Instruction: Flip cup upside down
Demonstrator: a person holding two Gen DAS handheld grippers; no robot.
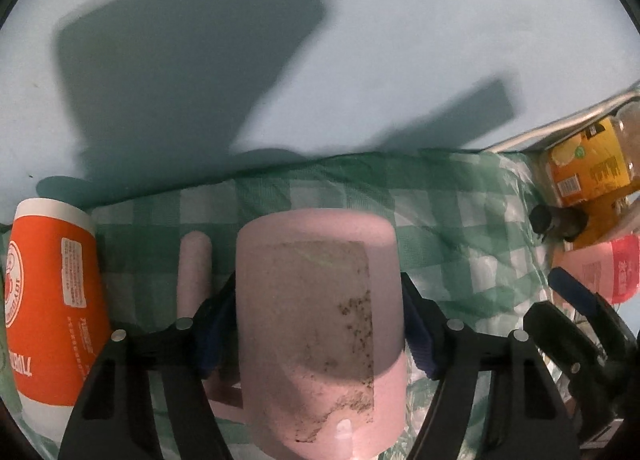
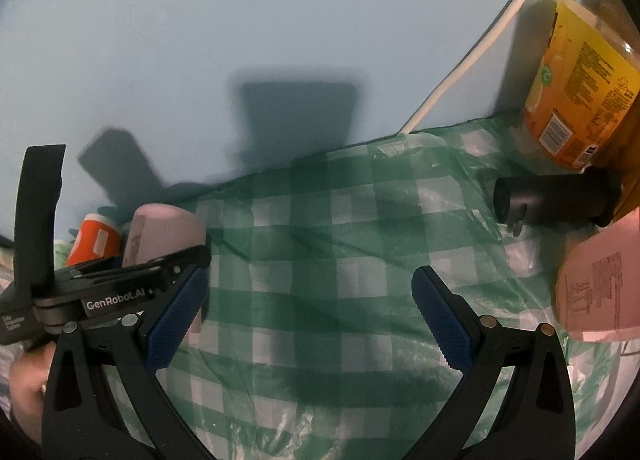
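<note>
The pink cup (image 1: 320,324) sits between the pads of my left gripper (image 1: 320,320), pinched on both sides, its handle (image 1: 195,276) to the left. Just left of it an orange cup (image 1: 56,300) stands close, so little room there. To the right the checked cloth (image 1: 460,228) lies free up to the yellow bottle (image 1: 588,168). My right gripper (image 2: 308,312) is spread wide over the cloth, holding nothing. Ahead, the blue wall (image 2: 240,60) closes the space.

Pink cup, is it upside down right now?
Yes: pink cup shows its closed base on top, gripped by the left tool.
</note>
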